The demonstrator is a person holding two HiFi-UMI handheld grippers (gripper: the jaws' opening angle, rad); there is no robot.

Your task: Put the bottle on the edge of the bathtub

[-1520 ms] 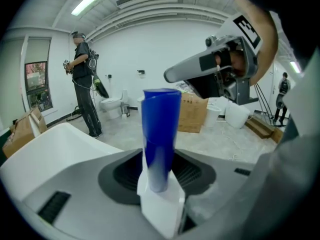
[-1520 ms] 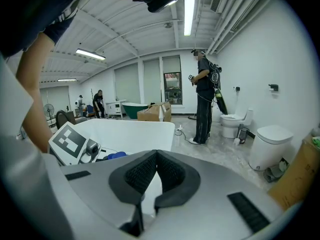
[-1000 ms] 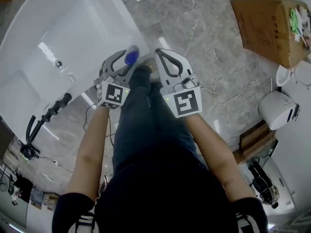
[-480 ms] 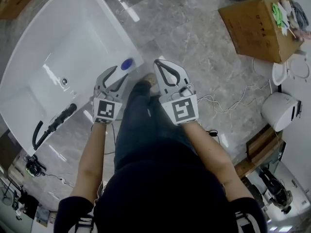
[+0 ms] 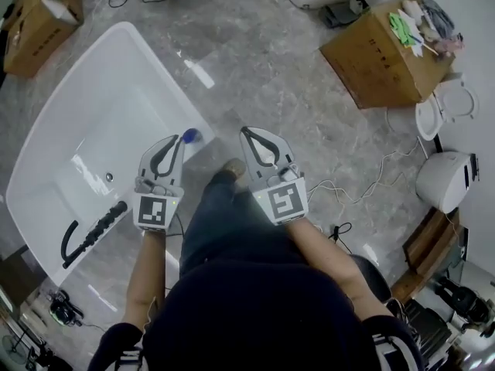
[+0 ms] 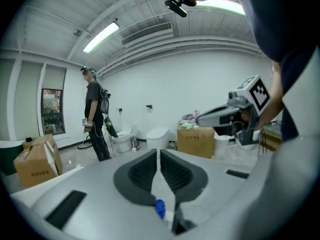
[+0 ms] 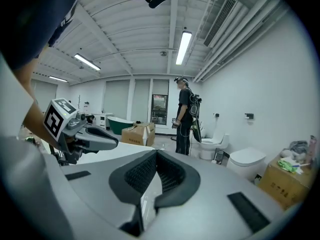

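Note:
A bottle with a blue cap (image 5: 189,136) stands on the near rim of the white bathtub (image 5: 116,41). My left gripper (image 5: 178,139) is just left of the cap and does not touch it. Its jaws are closing, almost together, with nothing between them. In the left gripper view the blue cap (image 6: 159,209) shows low down, behind the narrow gap of the left gripper (image 6: 159,153). My right gripper (image 5: 247,132) hangs over the floor to the bottle's right, shut and empty, as its own view of the right gripper (image 7: 156,152) confirms.
A black tap handle (image 5: 93,230) lies on the tub's near-left rim. Cardboard boxes stand at the far right (image 5: 379,49) and far left (image 5: 39,18). A white toilet (image 5: 445,180) and loose cables (image 5: 363,180) are on the marble floor. Another person (image 6: 95,119) stands further off.
The left jaws, open around the bottle a second ago, have drawn back from it and closed. The bottle stays on the tub rim. Both grippers have moved nearer to the person.

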